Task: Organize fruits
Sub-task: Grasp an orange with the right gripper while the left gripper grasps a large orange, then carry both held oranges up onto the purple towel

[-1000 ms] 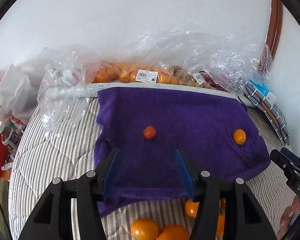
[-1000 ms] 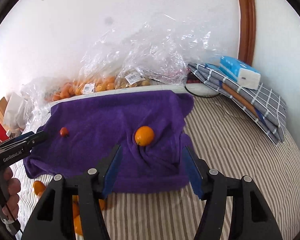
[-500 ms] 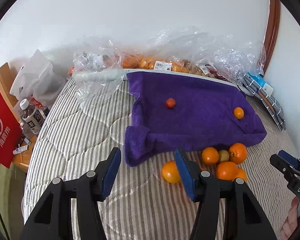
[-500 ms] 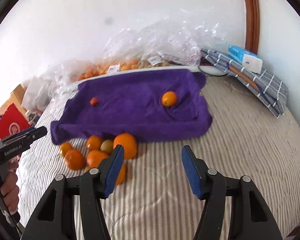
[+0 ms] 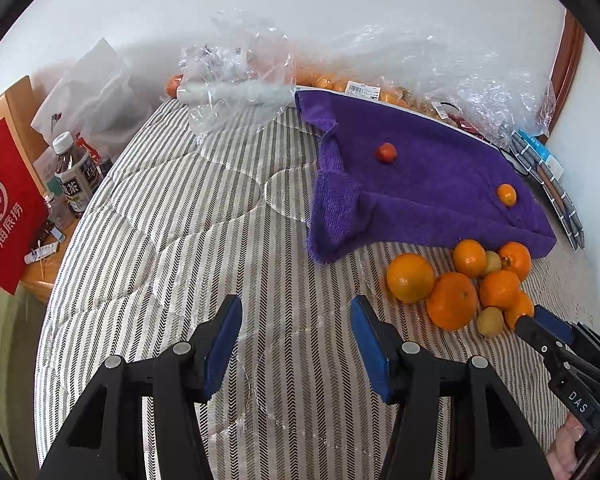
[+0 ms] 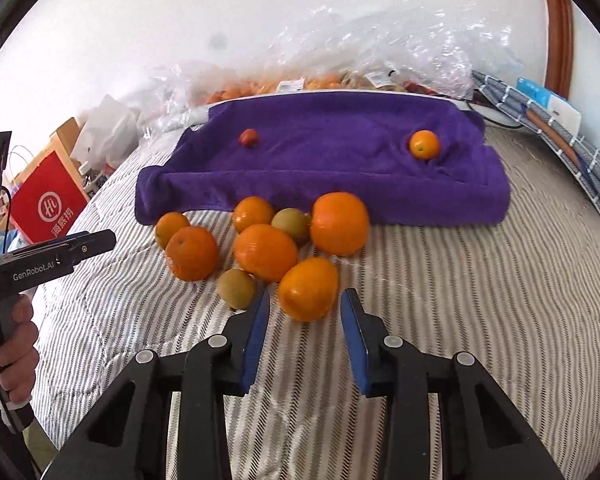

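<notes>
Risk entry: right gripper (image 6: pixel 303 312), jaws spread and just narrowing, nearest orange (image 6: pixel 308 289) just ahead of them, unpinched; a skewed closure may roll it into the neighbouring pile on the bed (image 6: pixel 460 300); left gripper (image 5: pixel 296 318) spread, empty.

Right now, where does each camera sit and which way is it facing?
Left wrist: on the left claw, looking down over bare striped bedding; the right claw pokes in lower right.
Right wrist: on the right claw, aimed at the nearest orange; the left claw and hand show at left.
Shared: purple towel, fruit pile.
</notes>
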`<state>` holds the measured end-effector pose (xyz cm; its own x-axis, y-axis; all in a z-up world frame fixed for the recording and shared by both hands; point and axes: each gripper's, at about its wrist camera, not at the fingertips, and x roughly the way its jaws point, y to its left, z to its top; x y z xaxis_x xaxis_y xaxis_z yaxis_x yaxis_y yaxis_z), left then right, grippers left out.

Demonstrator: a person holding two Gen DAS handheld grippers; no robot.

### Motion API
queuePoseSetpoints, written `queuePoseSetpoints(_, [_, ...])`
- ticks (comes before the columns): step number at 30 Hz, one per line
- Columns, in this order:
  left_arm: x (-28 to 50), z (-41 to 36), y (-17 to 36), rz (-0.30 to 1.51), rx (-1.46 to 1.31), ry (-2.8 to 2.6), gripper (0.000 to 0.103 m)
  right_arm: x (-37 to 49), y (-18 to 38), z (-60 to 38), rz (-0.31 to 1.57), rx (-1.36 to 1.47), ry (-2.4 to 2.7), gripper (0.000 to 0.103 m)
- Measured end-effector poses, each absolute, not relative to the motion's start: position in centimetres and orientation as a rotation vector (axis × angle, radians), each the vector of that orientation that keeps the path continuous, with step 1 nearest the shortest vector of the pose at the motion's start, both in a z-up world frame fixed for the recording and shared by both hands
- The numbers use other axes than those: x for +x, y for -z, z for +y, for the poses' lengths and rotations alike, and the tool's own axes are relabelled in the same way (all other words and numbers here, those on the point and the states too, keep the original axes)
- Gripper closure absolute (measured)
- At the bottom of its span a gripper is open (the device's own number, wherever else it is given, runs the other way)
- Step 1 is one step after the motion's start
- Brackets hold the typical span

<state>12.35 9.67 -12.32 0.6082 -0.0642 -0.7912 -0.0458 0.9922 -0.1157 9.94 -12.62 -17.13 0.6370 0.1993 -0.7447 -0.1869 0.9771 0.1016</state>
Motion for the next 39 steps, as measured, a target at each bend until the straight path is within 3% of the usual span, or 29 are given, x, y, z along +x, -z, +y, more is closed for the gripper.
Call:
queuePoseSetpoints(3, [12.6, 9.7, 12.5, 0.905, -0.150, 0.038, 0.049, 10.8, 17.7, -12.3, 0.867, 0.003, -0.196, 0.066])
queuePoseSetpoints(5, [12.8, 9.4, 12.6, 0.906, -0.154, 0.064, 0.049, 11.2, 18.0, -12.5, 0.874, 0.012, -0.181, 0.071])
queuePoseSetpoints(20, [16.2, 5.4, 13.2, 0.908, -0.227, 0.193, 0.050, 9.4, 17.9, -18.7, 0.822, -0.002, -0.059, 0.071])
queuePoseSetpoints(22, [16.6, 5.4, 13.6, 0.928, -0.249, 0.202, 0.065, 9.3, 18.1, -19.2, 0.820, 0.001, -0.048, 0.071])
queuePoseSetpoints(24, [16.9, 5.5, 13.9, 0.940, -0.294, 0.229, 0.070, 9.2, 17.9, -19.4, 0.814, 0.019, -0.055, 0.071])
queuePoseSetpoints(39, [15.1, 6.5, 14.1, 0.900, -0.190, 0.150, 0.069, 9.3, 18.2, -19.4, 0.823, 0.032, -0.075, 0.071])
